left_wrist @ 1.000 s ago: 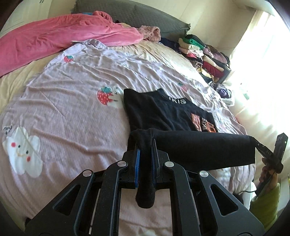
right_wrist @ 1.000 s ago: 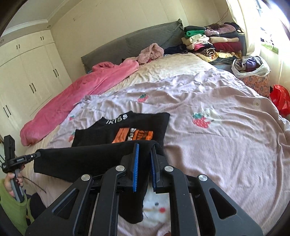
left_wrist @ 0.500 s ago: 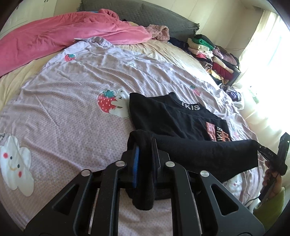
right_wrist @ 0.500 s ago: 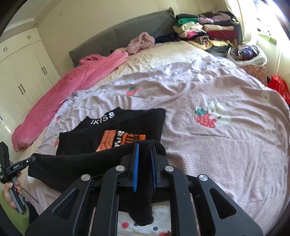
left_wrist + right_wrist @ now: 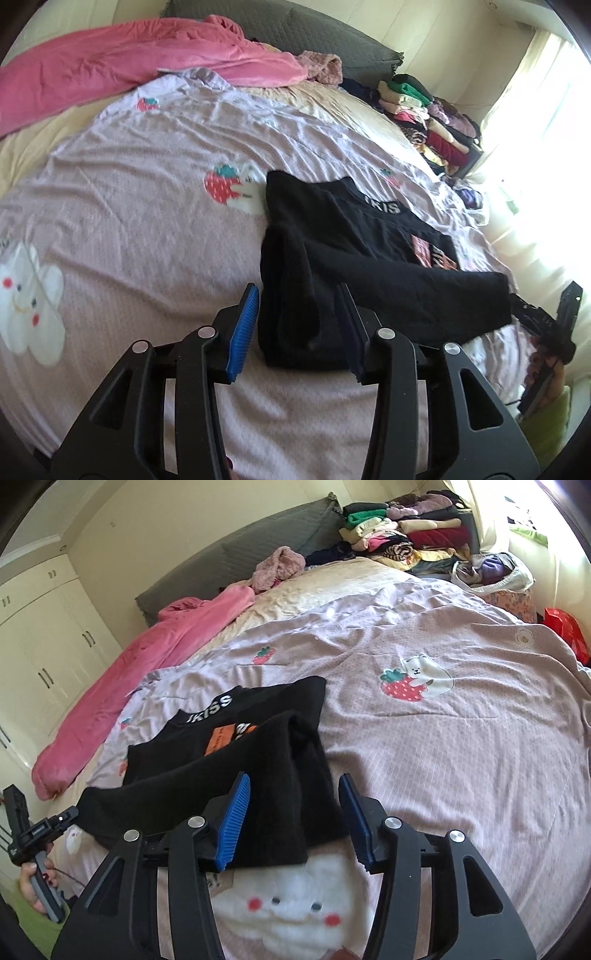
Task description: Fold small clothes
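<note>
A small black top point(image 5: 354, 254) with white collar lettering and an orange print lies on the lilac bedspread point(image 5: 122, 229), its lower half folded up over the body. My left gripper point(image 5: 297, 325) is open, its blue pads either side of the fold's left corner. My right gripper point(image 5: 295, 812) is open around the fold's right corner, and the top point(image 5: 258, 757) shows in its view. The right gripper also shows far right in the left wrist view point(image 5: 517, 306). The left gripper also shows far left in the right wrist view point(image 5: 70, 814).
A pink blanket point(image 5: 129, 70) lies along the bed's far side by a grey headboard point(image 5: 288, 33). Stacks of folded clothes point(image 5: 428, 118) stand at the bed's far right corner. White wardrobes point(image 5: 40, 638) line the wall. A bag of clothes point(image 5: 491, 572) and a red bag point(image 5: 565, 627) sit beside the bed.
Both grippers carried the top's lower edge forward and down onto the body, then opened and let it go. The fold now rests on the bed.
</note>
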`<state>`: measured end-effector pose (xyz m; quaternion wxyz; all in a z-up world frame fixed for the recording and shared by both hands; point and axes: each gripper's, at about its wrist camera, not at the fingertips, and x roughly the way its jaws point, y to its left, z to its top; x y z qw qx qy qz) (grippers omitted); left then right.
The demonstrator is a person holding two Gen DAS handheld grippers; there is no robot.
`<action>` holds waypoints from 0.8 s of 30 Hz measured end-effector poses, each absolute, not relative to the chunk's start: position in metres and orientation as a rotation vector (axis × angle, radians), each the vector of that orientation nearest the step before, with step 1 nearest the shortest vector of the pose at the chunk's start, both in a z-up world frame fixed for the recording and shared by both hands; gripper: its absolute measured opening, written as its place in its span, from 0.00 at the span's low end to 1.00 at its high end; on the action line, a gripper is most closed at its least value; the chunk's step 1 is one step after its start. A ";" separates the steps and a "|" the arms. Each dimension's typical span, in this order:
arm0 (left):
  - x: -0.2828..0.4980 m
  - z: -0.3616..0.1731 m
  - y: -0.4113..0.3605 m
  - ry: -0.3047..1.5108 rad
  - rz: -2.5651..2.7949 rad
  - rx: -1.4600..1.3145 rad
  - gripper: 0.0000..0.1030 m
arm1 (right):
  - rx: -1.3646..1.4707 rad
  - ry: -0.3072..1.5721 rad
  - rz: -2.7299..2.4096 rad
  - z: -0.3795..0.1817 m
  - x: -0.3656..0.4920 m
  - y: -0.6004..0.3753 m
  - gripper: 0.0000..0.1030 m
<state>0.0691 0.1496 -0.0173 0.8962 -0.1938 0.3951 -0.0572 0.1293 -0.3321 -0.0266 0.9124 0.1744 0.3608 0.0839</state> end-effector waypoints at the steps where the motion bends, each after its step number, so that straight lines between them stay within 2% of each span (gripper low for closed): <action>1: 0.066 -0.019 0.151 0.821 -0.133 -0.414 0.37 | 0.359 0.741 0.181 -0.026 0.126 -0.329 0.48; 4: 0.056 -0.025 0.153 0.841 -0.174 -0.455 0.41 | 0.366 0.739 0.202 -0.029 0.115 -0.321 0.48; 13: 0.069 -0.025 0.138 0.844 -0.218 -0.454 0.42 | 0.346 0.779 0.209 -0.042 0.118 -0.309 0.48; 14: 0.072 -0.024 0.136 0.842 -0.219 -0.446 0.39 | 0.347 0.780 0.212 -0.043 0.120 -0.309 0.47; 15: 0.075 -0.024 0.133 0.844 -0.223 -0.434 0.30 | 0.349 0.785 0.213 -0.044 0.122 -0.310 0.46; 16: 0.080 -0.025 0.130 0.851 -0.222 -0.422 0.16 | 0.349 0.789 0.214 -0.046 0.124 -0.310 0.40; 17: 0.084 -0.027 0.128 0.860 -0.219 -0.419 0.12 | 0.348 0.794 0.219 -0.048 0.126 -0.310 0.29; 18: 0.087 -0.029 0.127 0.871 -0.214 -0.421 0.08 | 0.345 0.800 0.226 -0.049 0.128 -0.309 0.24; 19: 0.091 -0.032 0.126 0.885 -0.211 -0.426 0.04 | 0.341 0.802 0.230 -0.049 0.129 -0.308 0.13; 24: 0.099 -0.027 0.130 0.870 -0.213 -0.459 0.02 | 0.310 0.779 0.263 -0.039 0.130 -0.305 0.10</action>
